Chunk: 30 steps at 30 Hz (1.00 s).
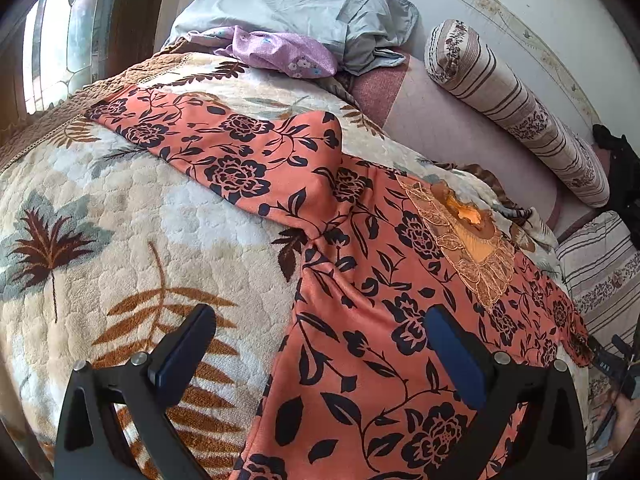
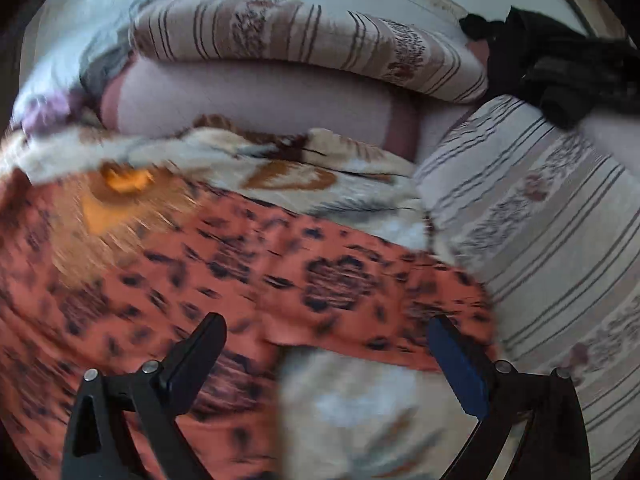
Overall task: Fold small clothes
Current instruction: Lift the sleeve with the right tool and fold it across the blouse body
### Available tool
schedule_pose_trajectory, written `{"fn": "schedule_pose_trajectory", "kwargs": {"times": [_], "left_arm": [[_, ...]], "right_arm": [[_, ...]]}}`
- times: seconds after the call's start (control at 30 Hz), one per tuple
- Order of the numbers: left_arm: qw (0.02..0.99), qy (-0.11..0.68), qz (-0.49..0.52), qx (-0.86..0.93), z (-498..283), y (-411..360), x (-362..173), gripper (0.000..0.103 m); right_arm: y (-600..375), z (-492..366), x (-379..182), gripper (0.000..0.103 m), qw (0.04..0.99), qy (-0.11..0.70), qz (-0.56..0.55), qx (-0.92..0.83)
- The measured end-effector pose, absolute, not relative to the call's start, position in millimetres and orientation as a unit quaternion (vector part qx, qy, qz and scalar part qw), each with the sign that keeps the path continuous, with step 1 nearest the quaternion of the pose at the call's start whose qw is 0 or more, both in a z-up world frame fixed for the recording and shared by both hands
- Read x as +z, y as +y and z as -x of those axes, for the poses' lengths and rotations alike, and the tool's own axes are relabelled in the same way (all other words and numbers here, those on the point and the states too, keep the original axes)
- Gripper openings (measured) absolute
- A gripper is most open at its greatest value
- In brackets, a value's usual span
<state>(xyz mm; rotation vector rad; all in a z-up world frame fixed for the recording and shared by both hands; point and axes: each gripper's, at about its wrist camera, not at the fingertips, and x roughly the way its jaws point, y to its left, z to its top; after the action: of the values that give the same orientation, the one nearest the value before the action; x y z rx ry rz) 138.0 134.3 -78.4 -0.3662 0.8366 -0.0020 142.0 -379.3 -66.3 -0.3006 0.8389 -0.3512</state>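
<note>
I am working over a wide bed covered by a plush leaf-print blanket (image 1: 120,208), with a grey pillow (image 1: 296,4) and a striped bolster (image 1: 516,112) along the far wall, and the piece I have to fold, an orange floral garment (image 1: 360,280), lies spread flat across the blanket with one sleeve stretched away toward the window side and its embroidered neckline (image 1: 468,236) toward the bolster. My left gripper (image 1: 320,348) hovers above the garment's lower body with both fingers spread apart and nothing between them; my right gripper (image 2: 328,356) is likewise released and wide, poised over the garment's far edge where the cloth meets the blanket beside a striped cushion (image 2: 560,240). I judge the cloth is laid out and the first fold is not yet made. To do it well I would bring each gripper down onto a single layer at a side seam or sleeve end, pinch only the garment and not the fluffy blanket beneath, then carry the edge over evenly so the sleeve lands flat on the body without dragging wrinkles. The right view is badly smeared, so I cannot make out that hem's exact line; the lower hem is cut off behind the left fingers, and a dark object (image 1: 620,168) at the edge is unclear.
</note>
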Motion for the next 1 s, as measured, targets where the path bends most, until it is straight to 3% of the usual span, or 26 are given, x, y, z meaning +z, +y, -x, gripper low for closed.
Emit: {"fn": "schedule_pose_trajectory", "kwargs": {"times": [0.07,0.13,0.43,0.47,0.5,0.53,0.73,0.83,1.0], "left_arm": [[0.899,0.406,0.163,-0.004,-140.8,126.2,-80.2,0.103],[0.902,0.410,0.138,0.000,-143.1,116.4,-83.7,0.103],[0.900,0.430,0.076,0.012,-153.8,95.0,-102.4,0.103],[0.899,0.432,0.074,0.012,-154.8,94.1,-104.0,0.103],[0.898,0.433,0.072,0.012,-155.5,93.0,-104.9,0.103],[0.898,0.433,0.071,0.012,-155.6,92.6,-105.1,0.103],[0.900,0.429,0.072,0.001,-154.7,89.9,-100.9,0.103],[0.903,0.424,0.076,-0.002,-153.3,90.1,-96.3,0.103],[0.906,0.410,0.102,-0.011,-148.3,99.3,-83.7,0.103]], "right_arm": [[-423.9,-132.2,-80.9,0.092,0.856,0.425,0.216,-0.201],[-454.8,-131.4,-95.8,0.072,0.831,0.447,0.257,-0.208],[-493.8,-183.0,-123.0,0.067,0.815,0.464,0.291,-0.186],[-493.7,-188.4,-125.9,0.060,0.810,0.471,0.294,-0.188],[-498.3,-195.0,-128.3,0.040,0.806,0.477,0.291,-0.193],[-502.5,-199.2,-127.5,0.033,0.806,0.483,0.278,-0.199],[-540.6,-220.9,-107.6,0.015,0.831,0.506,0.102,-0.209],[-556.2,-217.6,-83.3,0.010,0.852,0.475,-0.022,-0.219],[-523.8,-221.4,-13.0,0.008,0.892,0.404,-0.113,-0.169]]}}
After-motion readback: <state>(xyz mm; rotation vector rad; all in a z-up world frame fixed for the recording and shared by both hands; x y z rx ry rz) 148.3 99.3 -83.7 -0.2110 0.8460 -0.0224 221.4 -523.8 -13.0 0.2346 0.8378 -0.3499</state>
